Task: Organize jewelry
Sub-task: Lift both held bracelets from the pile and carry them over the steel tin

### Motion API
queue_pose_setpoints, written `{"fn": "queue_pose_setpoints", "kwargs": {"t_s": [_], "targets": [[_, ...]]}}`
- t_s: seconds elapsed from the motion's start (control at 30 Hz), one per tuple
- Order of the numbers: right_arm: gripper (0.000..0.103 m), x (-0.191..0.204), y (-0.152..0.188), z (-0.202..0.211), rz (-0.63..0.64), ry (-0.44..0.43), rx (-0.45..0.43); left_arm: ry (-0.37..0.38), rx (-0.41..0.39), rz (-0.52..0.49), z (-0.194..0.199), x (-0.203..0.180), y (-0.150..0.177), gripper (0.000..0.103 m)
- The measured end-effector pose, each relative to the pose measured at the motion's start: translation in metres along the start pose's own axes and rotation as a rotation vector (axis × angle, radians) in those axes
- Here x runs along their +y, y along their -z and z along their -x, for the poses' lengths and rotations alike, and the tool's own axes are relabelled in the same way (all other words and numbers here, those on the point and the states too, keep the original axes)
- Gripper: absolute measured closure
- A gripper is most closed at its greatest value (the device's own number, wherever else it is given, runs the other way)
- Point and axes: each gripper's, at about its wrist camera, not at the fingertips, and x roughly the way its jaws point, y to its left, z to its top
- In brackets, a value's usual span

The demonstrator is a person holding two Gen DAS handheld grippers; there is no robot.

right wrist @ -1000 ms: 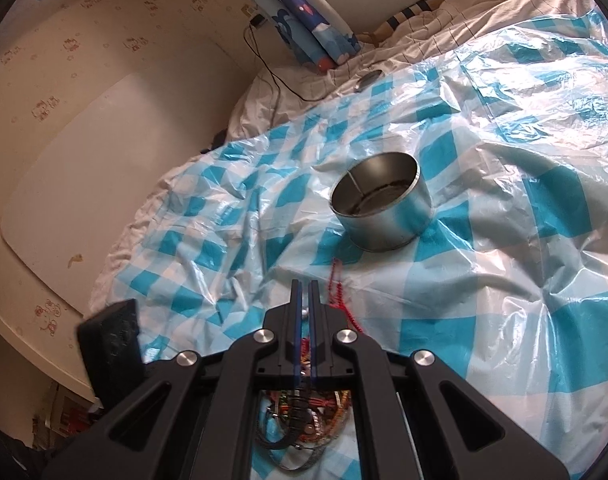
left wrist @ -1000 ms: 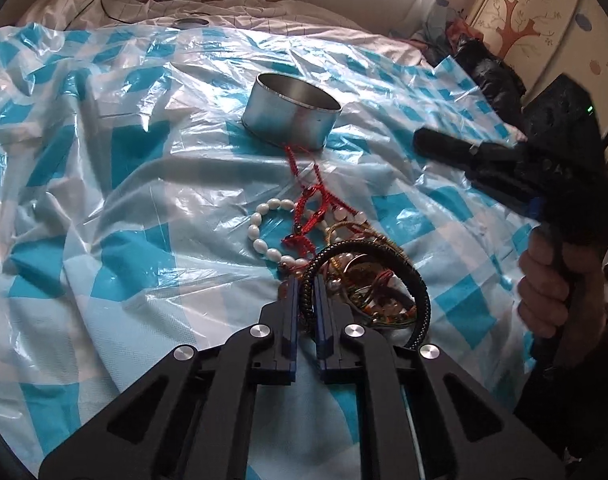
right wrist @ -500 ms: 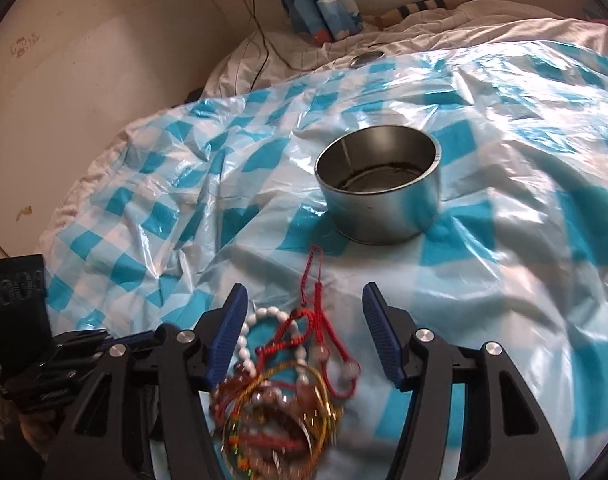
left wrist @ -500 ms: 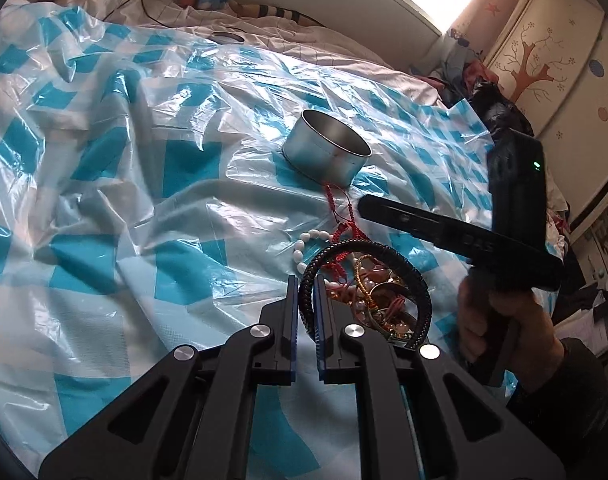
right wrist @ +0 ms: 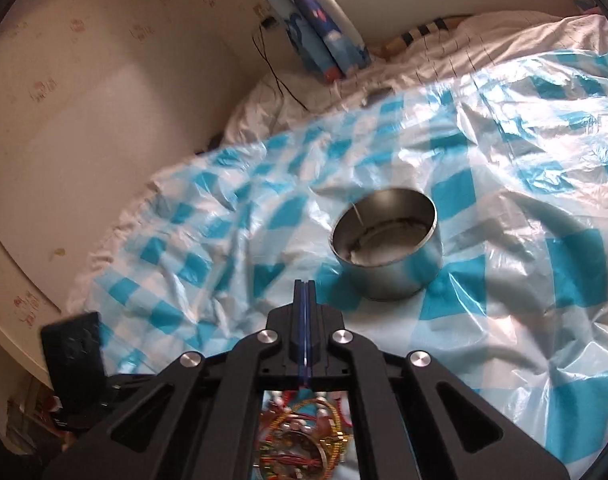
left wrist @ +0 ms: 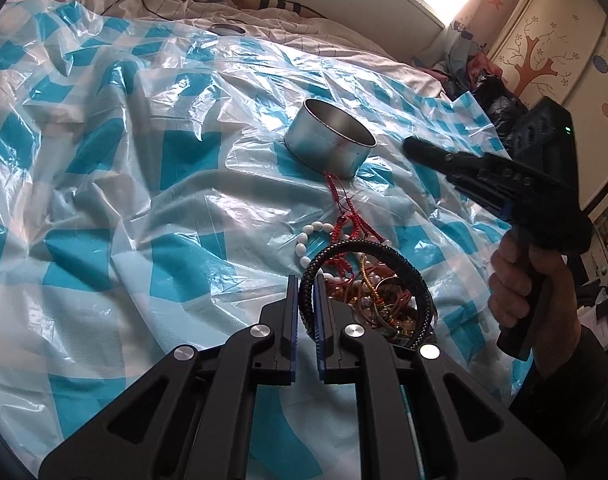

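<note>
Steel tin (left wrist: 329,142) stands beyond tangled beads (left wrist: 377,292) on checked plastic sheet (left wrist: 104,208).

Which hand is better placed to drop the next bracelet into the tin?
Left. Its gripper is already shut on the black bracelet, lifted over the jewelry pile, with the tin just ahead. The right gripper looks closed on nothing.

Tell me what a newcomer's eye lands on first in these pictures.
The left gripper pinches a black braided bracelet, lifted over a tangled heap of jewelry on the blue-checked plastic sheet. Beyond the heap stands an open round metal tin, with the right gripper hovering beside it.
</note>
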Motion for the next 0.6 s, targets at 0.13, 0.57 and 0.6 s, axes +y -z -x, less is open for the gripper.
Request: {"fn": "queue_pose_setpoints", "kwargs": {"t_s": [0.13,0.57,0.6], "targets": [[0.023,0.019,0.013,-0.024,0.134,0.116,0.025,0.004,0.005,-0.006,-0.003,-0.002,0.001,0.097],[0.099,0.002,-0.007,-0.010,0.011,-0.042,-0.023,-0.002,-0.014,-0.012,0.002,-0.001,-0.003,0.097],[0.099,0.001,-0.011,-0.002,-0.005,-0.061,-0.044,0.002,-0.015,-0.013,0.004,-0.002,-0.003,0.097]]}}
